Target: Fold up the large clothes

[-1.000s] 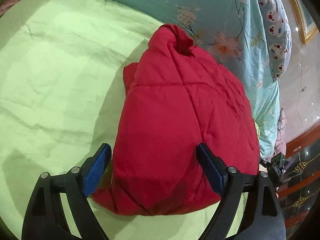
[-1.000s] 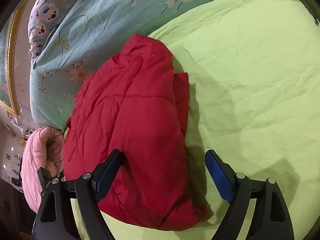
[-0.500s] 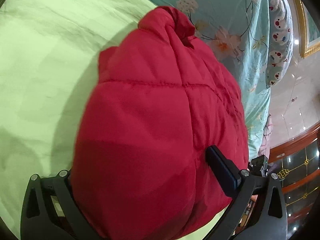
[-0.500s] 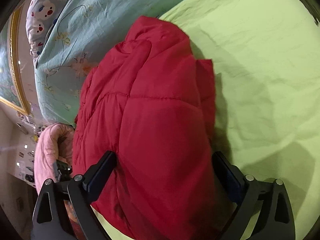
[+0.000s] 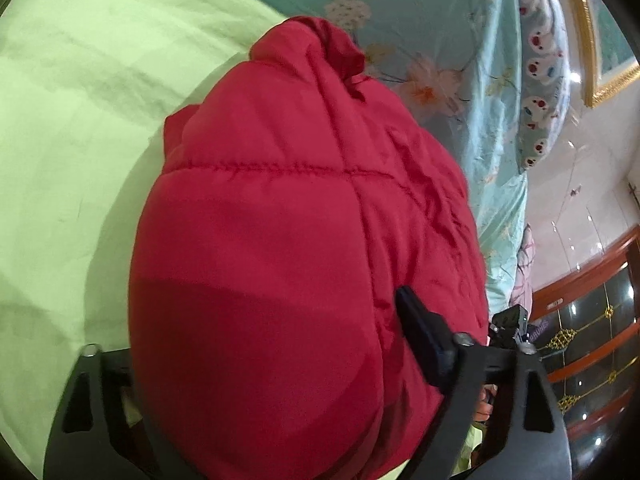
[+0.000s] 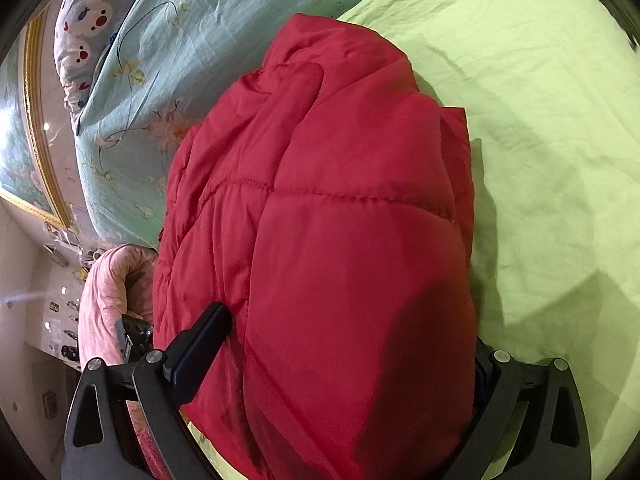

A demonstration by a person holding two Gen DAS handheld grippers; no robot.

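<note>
A red quilted puffer jacket point(image 5: 280, 240) lies folded into a thick bundle on the light green bed sheet point(image 5: 60, 140); it also fills the right wrist view point(image 6: 340, 248). My left gripper point(image 5: 264, 344) stands wide open around the bundle's near end; its right finger point(image 5: 420, 328) presses the fabric and its left finger is hidden under the jacket. My right gripper point(image 6: 348, 352) is also wide open around the same end; its left finger point(image 6: 200, 344) touches the fabric and the right one is mostly hidden.
A teal floral quilt point(image 5: 440, 40) and a cartoon-print pillow point(image 5: 540, 60) lie beyond the jacket. A pink garment point(image 6: 108, 292) lies at the bed's edge. A dark wood cabinet point(image 5: 592, 320) stands beside the bed.
Both grippers have moved forward over the jacket's near end, so the bundle now sits deep between their open fingers. The jacket itself has barely shifted.
</note>
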